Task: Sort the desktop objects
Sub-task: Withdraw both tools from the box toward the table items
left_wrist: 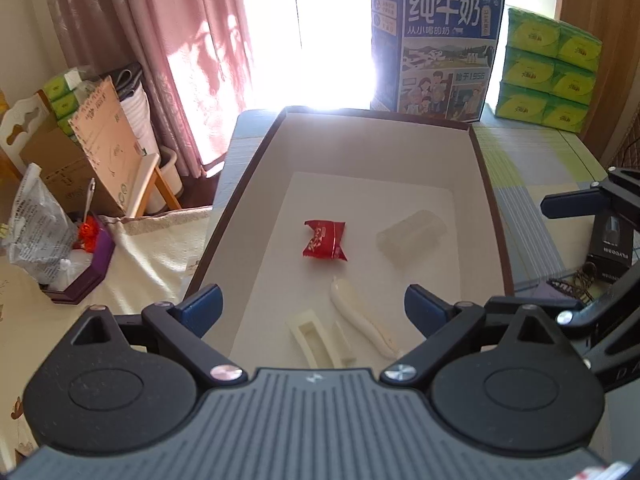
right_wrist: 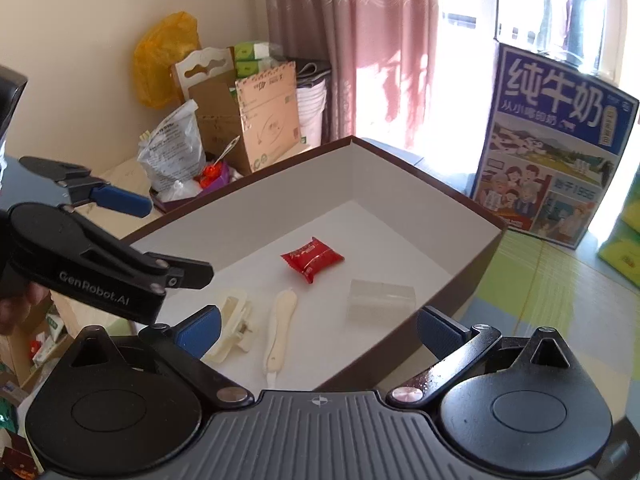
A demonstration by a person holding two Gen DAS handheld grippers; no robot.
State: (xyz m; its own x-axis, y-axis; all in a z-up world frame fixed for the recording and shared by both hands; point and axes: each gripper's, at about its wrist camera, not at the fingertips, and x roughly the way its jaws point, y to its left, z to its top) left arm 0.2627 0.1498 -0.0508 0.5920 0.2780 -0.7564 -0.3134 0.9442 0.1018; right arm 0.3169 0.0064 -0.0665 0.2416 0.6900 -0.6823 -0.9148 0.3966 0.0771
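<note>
A shallow box (left_wrist: 360,144) with a brown rim and white inside lies below both grippers. In it are a red candy packet (left_wrist: 325,239) (right_wrist: 313,260), a clear plastic case (left_wrist: 412,236) (right_wrist: 382,302), a white pen-shaped tool (left_wrist: 362,318) (right_wrist: 280,328) and a cream hair clip (left_wrist: 316,338) (right_wrist: 232,320). My left gripper (left_wrist: 314,308) hangs above the box's near end, open, with nothing between its blue pads. My right gripper (right_wrist: 320,334) is open and empty too, over the box's near corner. The left gripper (right_wrist: 178,240) also shows at the left of the right wrist view.
A blue milk carton (left_wrist: 440,40) and green tissue packs (left_wrist: 548,64) stand behind the box. A purple tray of clutter (left_wrist: 80,272) and cardboard boxes (left_wrist: 92,152) are to the left. A small black box (left_wrist: 610,248) stands at the right, beside a blue finger (left_wrist: 568,202) of the right gripper.
</note>
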